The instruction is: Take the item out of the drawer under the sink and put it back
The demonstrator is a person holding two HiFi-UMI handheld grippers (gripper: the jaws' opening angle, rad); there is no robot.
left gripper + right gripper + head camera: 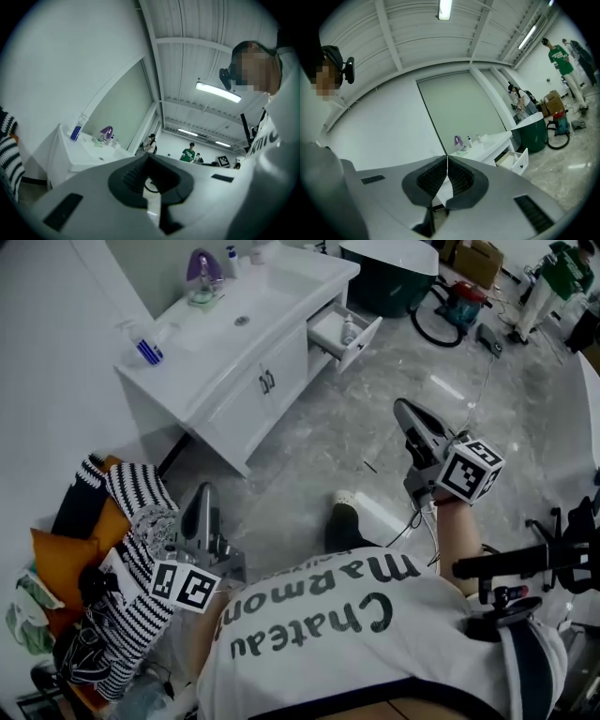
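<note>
The white sink cabinet (234,352) stands at the upper left of the head view, a good way across the floor from both grippers. Its drawer (342,332) is pulled open at the right end, with a small white bottle (349,329) lying inside. The open drawer (520,161) also shows in the right gripper view. My right gripper (405,409) is held out toward the cabinet, jaws together and empty (447,158). My left gripper (202,498) hangs low at the left, tips touching, holding nothing (149,159).
A pile of striped clothing and bags (131,521) lies at the lower left beside the left gripper. A dark green tub (389,277) and a vacuum cleaner (459,306) stand beyond the drawer. People (562,277) stand at the far right. A black stand (525,563) is at my right.
</note>
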